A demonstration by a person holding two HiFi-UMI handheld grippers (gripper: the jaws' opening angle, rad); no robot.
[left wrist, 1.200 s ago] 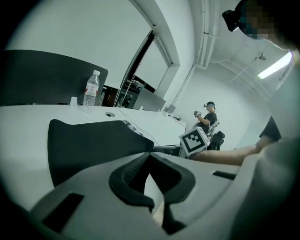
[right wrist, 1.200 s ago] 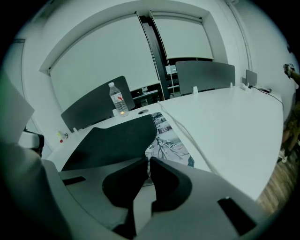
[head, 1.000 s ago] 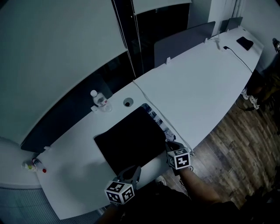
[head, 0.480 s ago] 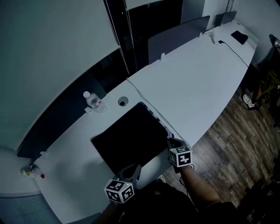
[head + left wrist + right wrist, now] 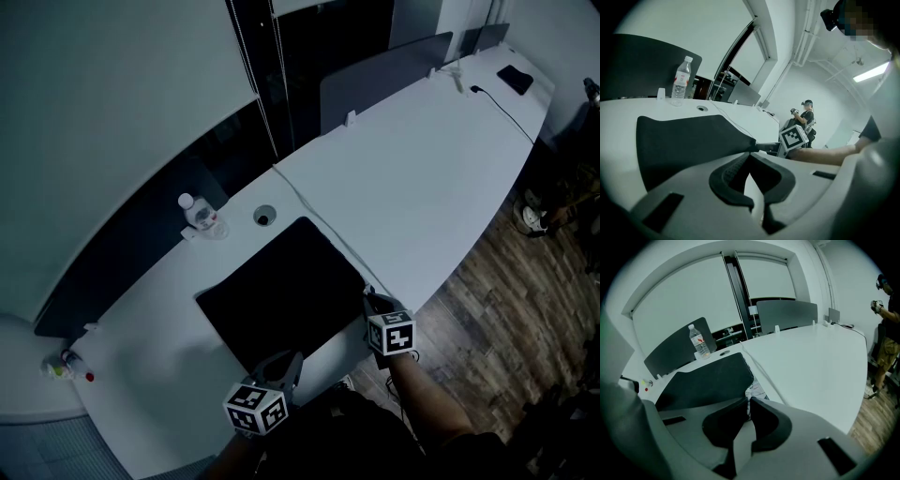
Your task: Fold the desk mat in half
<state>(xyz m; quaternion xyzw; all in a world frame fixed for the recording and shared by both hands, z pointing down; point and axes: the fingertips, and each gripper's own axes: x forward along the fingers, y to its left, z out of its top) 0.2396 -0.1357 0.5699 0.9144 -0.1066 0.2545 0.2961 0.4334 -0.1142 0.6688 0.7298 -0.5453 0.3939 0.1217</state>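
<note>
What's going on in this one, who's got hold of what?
A person at a white desk works a claw in each hand. The left claw and the right claw are each pinched shut on a near corner of the black desk mat, whose near edge is raised off the desk. The far part lies flat, and a water bottle stands beyond it.

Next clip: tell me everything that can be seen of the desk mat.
The desk mat is a plain black rectangle that looks thin and flexible. It is unfolded and lies skewed on the white desk, near its front edge. Most of it lies flat, but its near edge ripples upward where the left gripper and right gripper pinch it, one toward each corner. A light patterned patch shows by the right corner; I cannot tell whether it is the underside or something beneath. Nothing rests on the mat.
</note>
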